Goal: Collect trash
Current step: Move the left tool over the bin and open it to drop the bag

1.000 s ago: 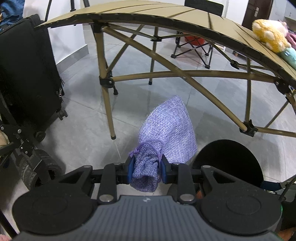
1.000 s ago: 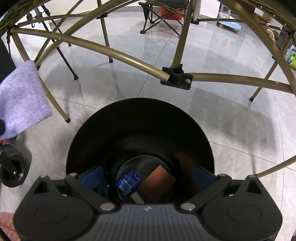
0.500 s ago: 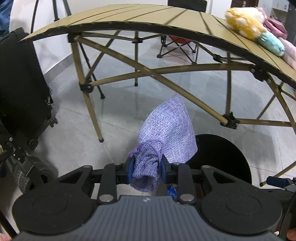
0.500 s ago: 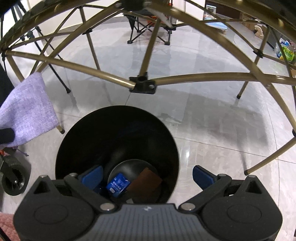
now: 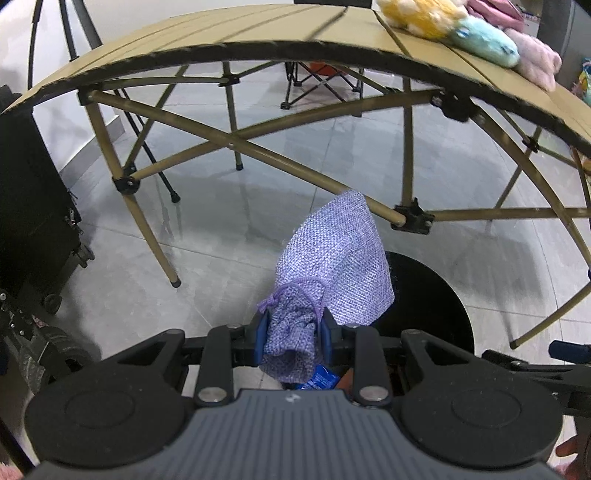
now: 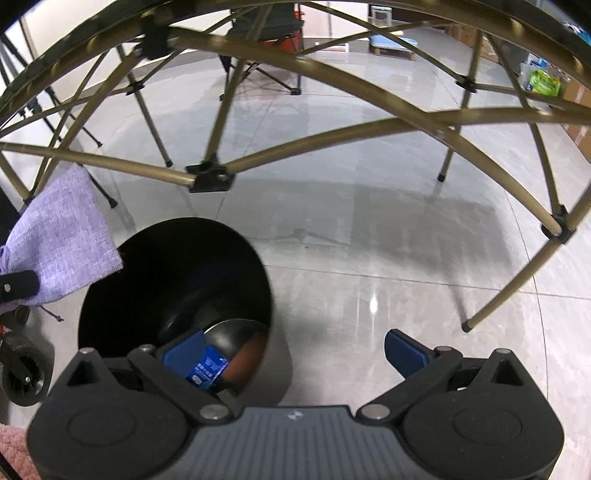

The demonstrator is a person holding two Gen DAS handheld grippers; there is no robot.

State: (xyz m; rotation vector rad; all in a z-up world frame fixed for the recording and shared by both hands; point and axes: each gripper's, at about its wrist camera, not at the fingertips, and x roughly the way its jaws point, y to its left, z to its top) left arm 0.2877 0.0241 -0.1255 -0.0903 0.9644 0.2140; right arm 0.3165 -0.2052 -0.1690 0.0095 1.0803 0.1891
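My left gripper [image 5: 293,326] is shut on the gathered neck of a purple woven drawstring pouch [image 5: 336,266], which sticks out ahead over the left rim of a round black trash bin [image 5: 436,295] on the floor. In the right wrist view the pouch [image 6: 62,236] hangs at the bin's [image 6: 173,280] upper left edge. Inside the bin lie a blue wrapper [image 6: 207,371] and a brown piece [image 6: 245,360]. My right gripper [image 6: 295,349] is open and empty; its left finger is over the bin, its right finger over bare floor.
A tan folding table [image 5: 258,26] with crossed metal legs [image 5: 280,158] arches overhead; plush toys [image 5: 461,26] lie on its right end. A black wheeled case [image 5: 33,206] stands left. A folding chair [image 5: 317,77] stands beyond. Grey tiled floor [image 6: 388,240] spreads to the right of the bin.
Both grippers have slid right; the bin has shifted left in the right wrist view, and the pouch now overlaps the bin's rim. The left gripper's hold on the pouch is unchanged.
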